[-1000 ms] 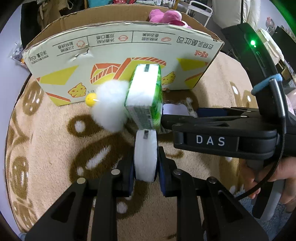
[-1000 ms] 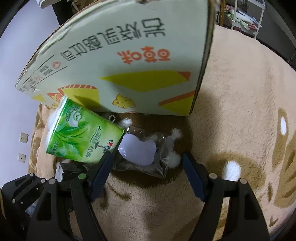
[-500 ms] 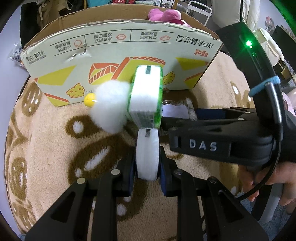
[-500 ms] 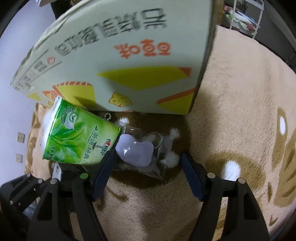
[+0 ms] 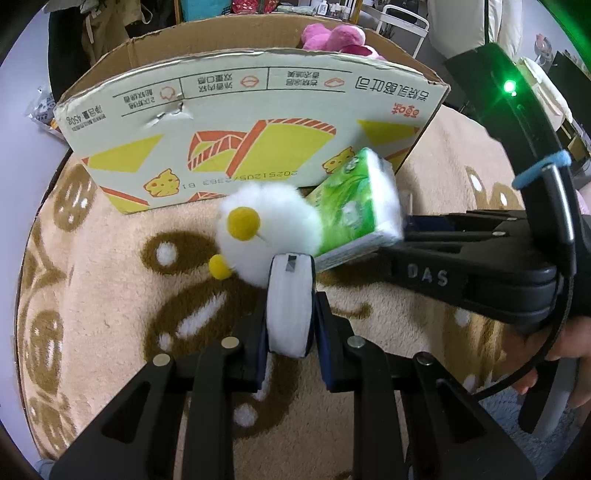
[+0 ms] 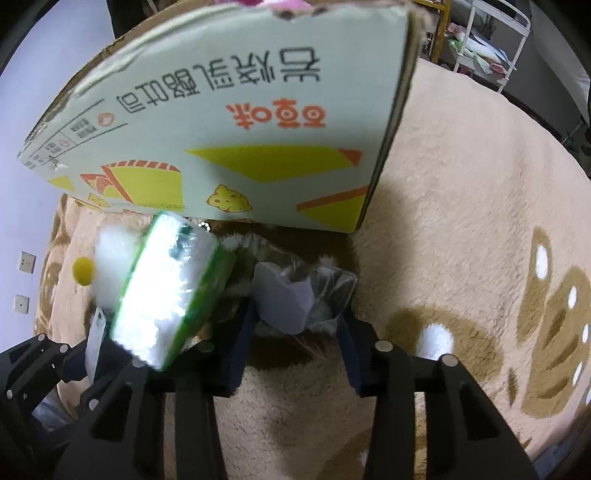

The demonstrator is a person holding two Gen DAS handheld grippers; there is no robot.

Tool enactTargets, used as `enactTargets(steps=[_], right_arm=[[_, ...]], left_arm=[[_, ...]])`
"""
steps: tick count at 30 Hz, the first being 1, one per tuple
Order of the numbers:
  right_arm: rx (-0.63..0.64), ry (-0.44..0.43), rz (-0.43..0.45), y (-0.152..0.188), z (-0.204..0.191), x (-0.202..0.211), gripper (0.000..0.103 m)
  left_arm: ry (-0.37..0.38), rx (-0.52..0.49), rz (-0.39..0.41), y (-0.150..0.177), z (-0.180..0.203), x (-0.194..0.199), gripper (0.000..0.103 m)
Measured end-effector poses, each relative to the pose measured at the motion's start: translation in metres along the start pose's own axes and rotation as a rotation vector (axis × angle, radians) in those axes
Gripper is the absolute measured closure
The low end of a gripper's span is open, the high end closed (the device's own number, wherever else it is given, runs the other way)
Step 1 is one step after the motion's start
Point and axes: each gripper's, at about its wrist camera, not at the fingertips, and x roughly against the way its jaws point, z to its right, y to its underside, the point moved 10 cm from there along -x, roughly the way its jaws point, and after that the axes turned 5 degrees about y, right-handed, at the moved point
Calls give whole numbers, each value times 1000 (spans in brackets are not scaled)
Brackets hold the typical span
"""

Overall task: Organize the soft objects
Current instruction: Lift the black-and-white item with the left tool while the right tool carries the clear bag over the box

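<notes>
The green tissue pack (image 5: 354, 206) tilted just in front of the cardboard box (image 5: 251, 122), apparently unheld, beside a white pompom (image 5: 269, 221). Light and squashy, it wanted gripping across its flat faces. The left hand-held gripper (image 5: 290, 306) pinched white padding; the right hand-held gripper (image 6: 295, 332) stood spread around a bagged purple item (image 6: 284, 295).

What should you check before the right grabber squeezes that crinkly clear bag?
1. Right gripper open: ok, jaws spread wide.
2. Clear bag between its fingers: ok, one finger on each side.
3. Green tissue pack out of the way: not ok; it is tilted, blurred, and close beside the right gripper's left-hand finger.
4. Left gripper holding firmly: ok, shut on the white soft pad.
5. White pompom toy out of the way: ok, it lies beyond the tissue pack.
6. Room in the cardboard box: cannot tell; only a pink plush shows over the rim.
</notes>
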Motion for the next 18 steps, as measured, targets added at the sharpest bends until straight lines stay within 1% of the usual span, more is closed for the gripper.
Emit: enactTargets(steps=[6, 8, 9, 10, 11, 12, 13, 15, 18], right_arm=[[-5, -13, 19, 4, 8, 10, 73], [-4, -15, 38, 6, 10, 17, 75], [0, -17, 46, 6, 10, 20, 79], [3, -18, 57, 6, 12, 23, 85], [1, -30, 76, 1, 10, 30, 88], [0, -46, 96, 1, 11, 38, 89], [4, -42, 111, 2, 16, 42, 89], [28, -12, 149, 1, 18, 55, 90], [15, -42, 164, 2, 19, 67, 90]], left_arm=[[-16, 2, 2, 0, 2, 5, 81], [-23, 4, 4, 1, -2, 11, 81], [-27, 6, 5, 1, -3, 12, 82], [-31, 9, 7, 1, -3, 14, 82], [-39, 13, 9, 1, -5, 16, 82], [-49, 16, 12, 1, -7, 18, 82], [-57, 15, 16, 2, -8, 19, 82], [-73, 12, 26, 2, -12, 23, 82], [-80, 19, 44, 2, -16, 31, 83]])
